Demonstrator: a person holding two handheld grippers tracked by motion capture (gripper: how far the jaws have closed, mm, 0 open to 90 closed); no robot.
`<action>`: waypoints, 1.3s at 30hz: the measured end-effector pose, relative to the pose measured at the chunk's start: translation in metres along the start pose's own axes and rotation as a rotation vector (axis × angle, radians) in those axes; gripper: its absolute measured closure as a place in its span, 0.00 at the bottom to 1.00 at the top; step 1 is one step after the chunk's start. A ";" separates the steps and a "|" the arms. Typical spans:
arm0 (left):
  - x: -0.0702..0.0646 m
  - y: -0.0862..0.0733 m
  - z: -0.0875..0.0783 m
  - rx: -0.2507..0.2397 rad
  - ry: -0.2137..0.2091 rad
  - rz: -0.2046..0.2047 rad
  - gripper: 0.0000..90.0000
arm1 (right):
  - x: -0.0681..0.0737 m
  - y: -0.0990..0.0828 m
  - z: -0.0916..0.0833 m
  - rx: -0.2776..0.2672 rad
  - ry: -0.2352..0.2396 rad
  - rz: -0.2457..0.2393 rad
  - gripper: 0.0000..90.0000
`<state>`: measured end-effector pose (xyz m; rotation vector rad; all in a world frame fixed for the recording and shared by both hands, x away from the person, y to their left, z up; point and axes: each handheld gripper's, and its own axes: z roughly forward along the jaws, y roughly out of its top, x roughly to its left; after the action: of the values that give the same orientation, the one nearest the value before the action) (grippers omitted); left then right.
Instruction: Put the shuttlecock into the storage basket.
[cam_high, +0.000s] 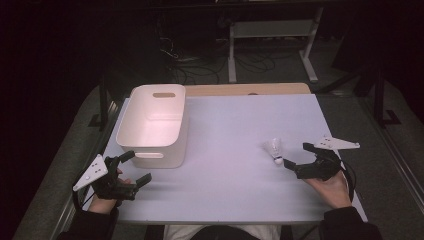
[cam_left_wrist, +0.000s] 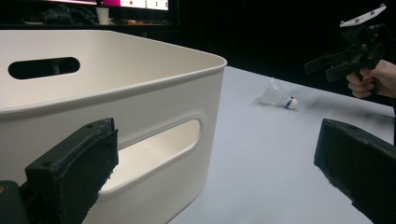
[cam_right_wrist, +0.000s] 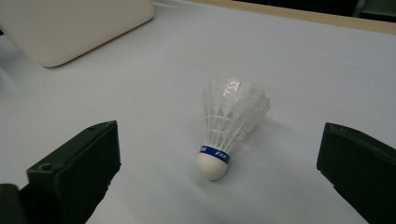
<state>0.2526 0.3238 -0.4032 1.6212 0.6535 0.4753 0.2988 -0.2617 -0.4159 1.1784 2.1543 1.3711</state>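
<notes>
Up close, the shuttlecock (cam_right_wrist: 228, 125) has a blue band with unreadable white lettering; right tool (cam_right_wrist: 219, 163) and left tool (cam_left_wrist: 215, 163) both spread

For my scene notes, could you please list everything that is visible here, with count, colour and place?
storage bin: 1, white, far left of table, with handle slots
shuttlecock: 1, white feathers, blue band, lying on the table's right side, before the right claw
table: 1, pale top
table frame: 1, white, on floor behind
cables: several, dark, on floor behind
left claw: 1, black, open, beside the bin
right claw: 1, black, open
hands: 2, holding the claws
</notes>
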 end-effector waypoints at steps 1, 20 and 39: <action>0.000 0.000 0.000 0.001 0.000 0.001 0.00 | 0.000 0.000 0.000 0.000 0.000 -0.001 0.00; 0.000 0.000 0.000 0.001 -0.005 0.005 0.00 | 0.004 0.001 -0.001 0.002 0.003 -0.011 0.00; 0.000 0.000 0.000 0.003 -0.005 0.006 0.00 | 0.003 0.007 -0.003 0.026 -0.017 -0.021 0.00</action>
<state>0.2523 0.3235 -0.4034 1.6271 0.6460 0.4754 0.2980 -0.2596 -0.4076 1.1694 2.1728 1.3232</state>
